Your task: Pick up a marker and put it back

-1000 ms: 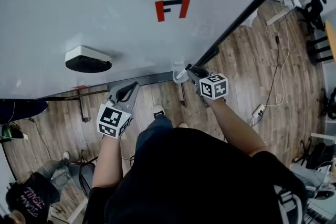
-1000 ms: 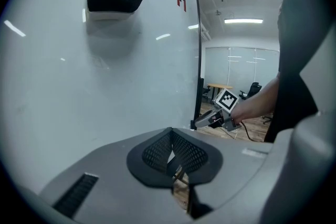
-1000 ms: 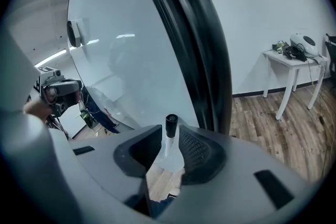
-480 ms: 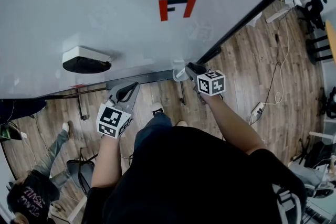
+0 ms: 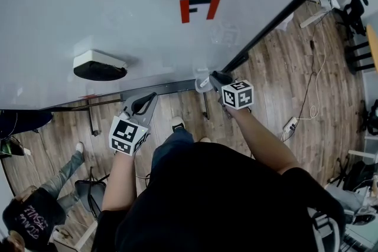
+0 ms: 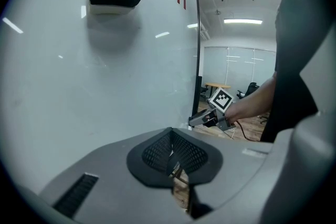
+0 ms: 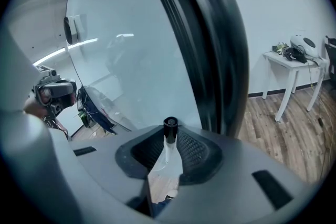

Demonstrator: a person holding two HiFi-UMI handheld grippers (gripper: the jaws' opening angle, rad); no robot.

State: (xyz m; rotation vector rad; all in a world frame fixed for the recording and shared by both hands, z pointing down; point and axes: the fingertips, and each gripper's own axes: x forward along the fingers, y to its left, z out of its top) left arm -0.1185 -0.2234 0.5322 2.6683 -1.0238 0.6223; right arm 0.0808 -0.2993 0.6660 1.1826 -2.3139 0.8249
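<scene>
A white marker (image 5: 202,82) with a black cap (image 7: 169,125) stands between the jaws of my right gripper (image 5: 208,81), at the right end of the whiteboard's tray (image 5: 159,90). Those jaws are closing, and in the right gripper view the pads of the right gripper (image 7: 167,153) hug the marker's white body (image 7: 168,150). My left gripper (image 5: 143,102) hangs just below the tray, further left, away from the marker. In its own view the left gripper (image 6: 171,157) has its pads meeting with nothing between them. The right gripper's marker cube (image 6: 221,99) shows there too.
A black and white eraser (image 5: 98,66) clings to the whiteboard (image 5: 118,3) above the tray. A red tape mark (image 5: 198,9) sits higher up. The board's black frame (image 5: 283,9) runs diagonally at right. A person (image 5: 32,215) stands at lower left. A white side table (image 7: 294,60) is beyond.
My right gripper has edged slightly up and left at the tray's end with the marker between its jaws. The left gripper has held still. The person at lower left has shifted.
</scene>
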